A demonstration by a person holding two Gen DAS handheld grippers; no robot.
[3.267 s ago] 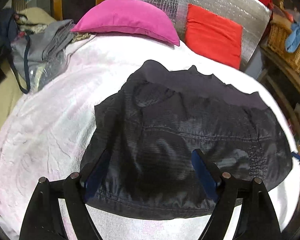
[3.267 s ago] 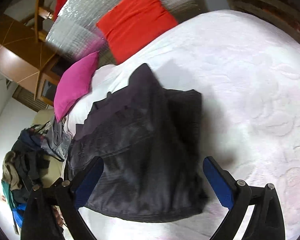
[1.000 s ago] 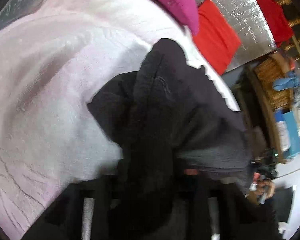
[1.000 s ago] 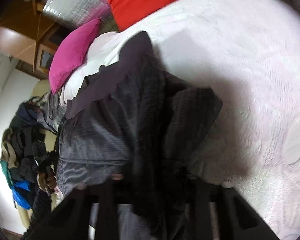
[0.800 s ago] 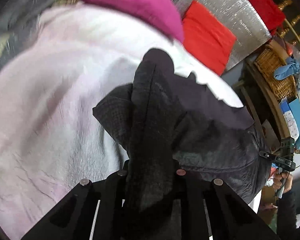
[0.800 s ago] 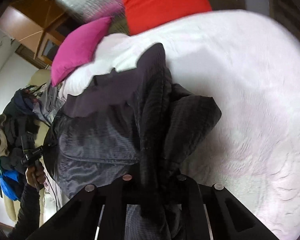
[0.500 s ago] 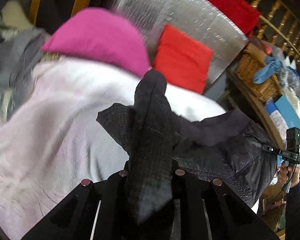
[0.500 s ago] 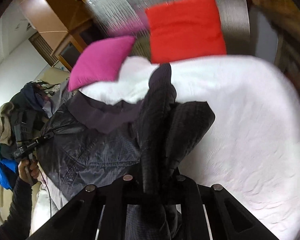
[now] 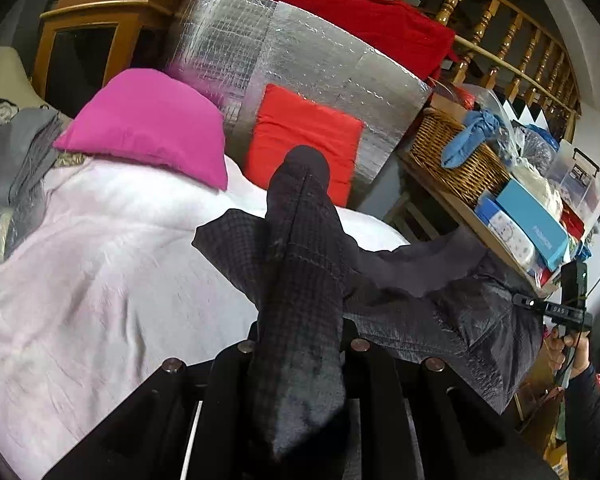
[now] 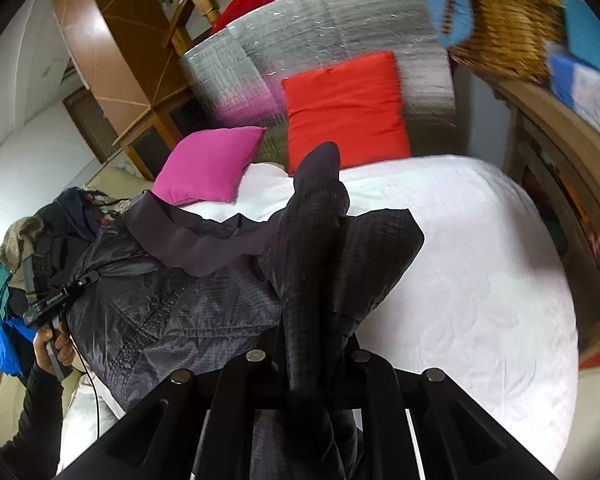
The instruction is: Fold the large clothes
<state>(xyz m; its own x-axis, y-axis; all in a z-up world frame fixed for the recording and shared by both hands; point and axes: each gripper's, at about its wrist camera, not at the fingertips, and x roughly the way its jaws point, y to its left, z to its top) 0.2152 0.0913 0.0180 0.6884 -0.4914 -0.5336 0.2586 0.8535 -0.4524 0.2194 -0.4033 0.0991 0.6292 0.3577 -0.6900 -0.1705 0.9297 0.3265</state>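
A dark quilted jacket (image 9: 440, 312) hangs stretched between my two grippers above the pale pink bed cover (image 9: 92, 280). My left gripper (image 9: 300, 344) is shut on one bunched corner of the jacket, whose cloth stands up in a fold over the jaws. In the right wrist view my right gripper (image 10: 312, 352) is shut on the other corner of the jacket (image 10: 172, 304), with a flap hanging to its right. The pads of both grippers are hidden by cloth. Across the jacket, each view shows the other gripper held in a person's hand (image 9: 568, 344) (image 10: 52, 344).
A pink pillow (image 9: 148, 128) and a red cushion (image 9: 304, 136) lie at the head of the bed against a silver foil panel (image 9: 320, 60). A wicker basket (image 9: 456, 160) and boxes stand on a shelf at the right. A heap of clothes (image 10: 28, 240) lies left of the bed.
Both grippers have risen with the jacket pinched in them, lifting it off the bed. The views tilted up, bringing the headboard, shelf and railing into sight.
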